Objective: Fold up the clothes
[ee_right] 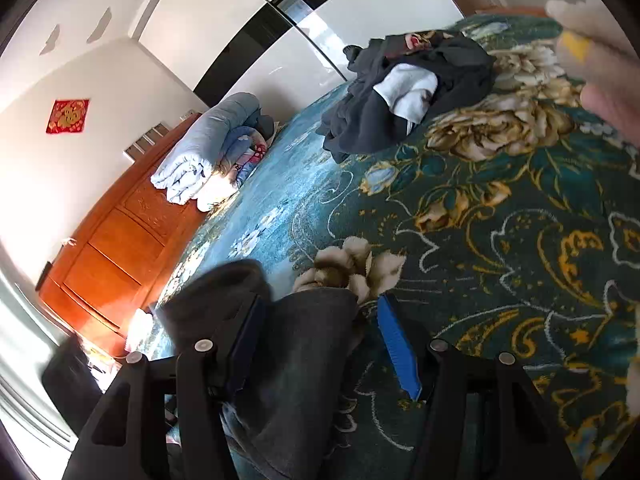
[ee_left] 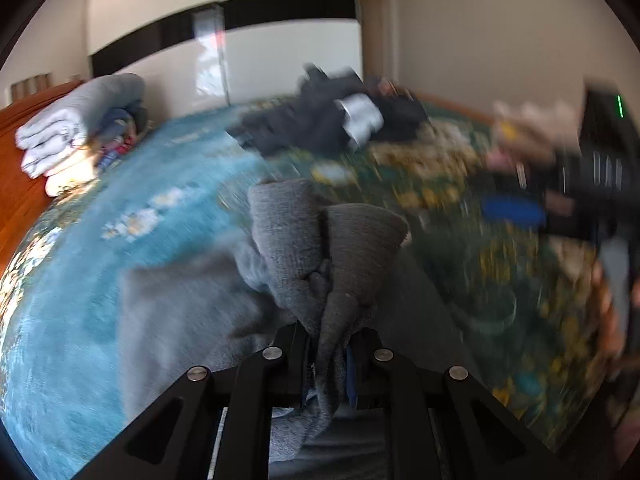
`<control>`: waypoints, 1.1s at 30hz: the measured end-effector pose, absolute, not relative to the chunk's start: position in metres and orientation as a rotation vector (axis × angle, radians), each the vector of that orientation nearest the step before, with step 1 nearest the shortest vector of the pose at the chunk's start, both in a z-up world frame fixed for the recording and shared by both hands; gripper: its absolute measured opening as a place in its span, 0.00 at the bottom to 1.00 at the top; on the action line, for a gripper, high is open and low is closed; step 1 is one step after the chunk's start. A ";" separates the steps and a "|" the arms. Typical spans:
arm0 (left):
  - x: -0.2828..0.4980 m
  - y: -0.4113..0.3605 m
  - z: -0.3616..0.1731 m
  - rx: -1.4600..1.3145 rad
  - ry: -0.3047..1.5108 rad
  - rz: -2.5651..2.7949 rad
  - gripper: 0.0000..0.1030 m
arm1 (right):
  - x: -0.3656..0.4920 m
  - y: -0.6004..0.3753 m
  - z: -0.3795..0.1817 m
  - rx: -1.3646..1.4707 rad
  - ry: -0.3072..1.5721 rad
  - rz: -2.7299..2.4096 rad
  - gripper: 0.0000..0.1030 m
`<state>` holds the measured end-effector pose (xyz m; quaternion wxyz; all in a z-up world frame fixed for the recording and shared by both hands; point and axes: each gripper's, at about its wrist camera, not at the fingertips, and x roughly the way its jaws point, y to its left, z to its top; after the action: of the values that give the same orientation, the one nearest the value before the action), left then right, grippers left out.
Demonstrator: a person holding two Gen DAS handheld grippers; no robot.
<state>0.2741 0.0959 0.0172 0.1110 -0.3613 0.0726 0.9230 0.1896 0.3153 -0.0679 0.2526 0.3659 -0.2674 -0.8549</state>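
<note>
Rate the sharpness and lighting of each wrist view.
Left wrist view: motion-smeared throughout; only the grey garment pinched in the left gripper reads fairly clearly. Right wrist view: mostly sharp, hand blurred, hard sunlight glare on the headboard, fisheye bending the wardrobe.

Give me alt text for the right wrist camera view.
The open right gripper straddles a grey garment on a teal floral bedspread. Behind lie a dark clothes pile, folded quilts and a wooden headboard.
</note>
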 end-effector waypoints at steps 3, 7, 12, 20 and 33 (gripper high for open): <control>0.277 0.111 0.005 -1.073 0.319 2.719 0.18 | 0.189 0.309 -0.070 1.000 -0.718 -2.289 0.59; 0.279 0.117 -0.003 -1.095 0.354 2.706 0.22 | 0.188 0.301 -0.075 1.011 -0.732 -2.226 0.59; 0.281 0.103 0.003 -1.103 0.240 2.677 0.30 | 0.188 0.292 -0.081 1.025 -0.771 -2.135 0.59; 0.302 0.108 0.022 -1.000 0.193 2.614 0.76 | 0.187 0.285 -0.089 1.053 -0.790 -2.106 0.59; 0.266 -0.059 0.031 -1.085 -0.442 2.969 0.77 | 0.182 0.232 -0.101 1.093 -0.690 -1.919 0.60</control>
<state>0.2664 -0.0587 0.0308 -0.0253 -0.3399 -0.1383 0.9299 0.1820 0.2324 -0.1012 0.4023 0.4325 -0.2730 -0.7593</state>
